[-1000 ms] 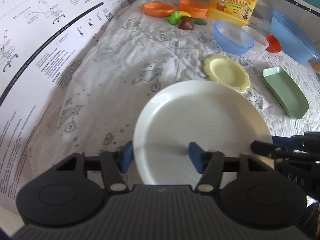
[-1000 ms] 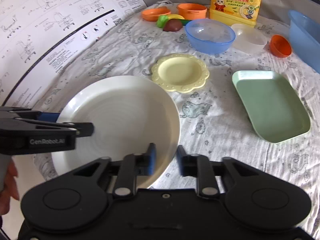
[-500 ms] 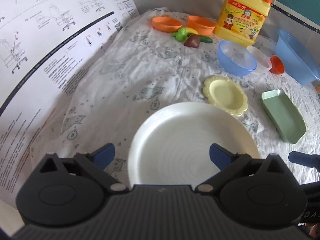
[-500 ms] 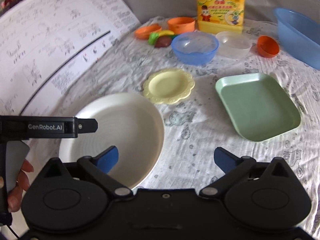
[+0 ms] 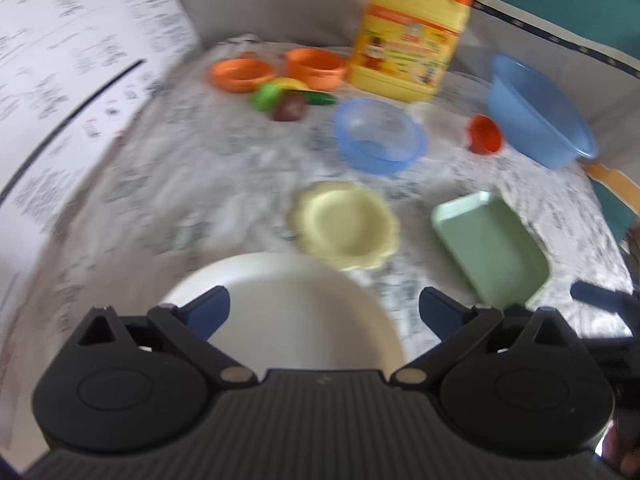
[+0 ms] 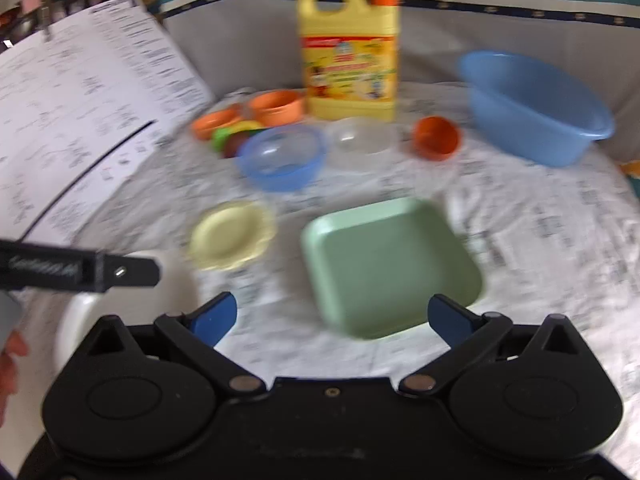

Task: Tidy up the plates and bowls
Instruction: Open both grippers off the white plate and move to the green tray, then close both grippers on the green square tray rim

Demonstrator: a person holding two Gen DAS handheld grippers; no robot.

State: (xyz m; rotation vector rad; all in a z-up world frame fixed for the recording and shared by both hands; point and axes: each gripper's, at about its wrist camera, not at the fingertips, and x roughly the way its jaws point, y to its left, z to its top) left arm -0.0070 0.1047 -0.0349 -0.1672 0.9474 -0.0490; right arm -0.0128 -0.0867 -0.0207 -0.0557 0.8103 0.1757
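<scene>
A large white plate (image 5: 288, 312) lies on the patterned cloth under my left gripper (image 5: 324, 312), which is open and empty above it. The plate's edge shows in the right wrist view (image 6: 132, 304) at lower left. My right gripper (image 6: 332, 320) is open and empty, near the front edge of a green rectangular tray (image 6: 388, 264). A yellow scalloped plate (image 5: 344, 224) lies beyond the white plate, also in the right wrist view (image 6: 230, 236). A blue translucent bowl (image 6: 280, 156), a clear bowl (image 6: 364, 138) and a small orange bowl (image 6: 436, 136) stand further back.
A yellow detergent jug (image 6: 350, 56) stands at the back. Two orange dishes (image 5: 276, 70) and toy vegetables (image 5: 284, 100) lie at back left. A big blue basin (image 6: 532, 104) is at back right. A printed sheet (image 6: 72, 120) rises along the left side.
Both grippers opened and let go of the white plate, then lifted and pulled back. The right gripper swung to the right, over the green tray. The plate now rests on the cloth.
</scene>
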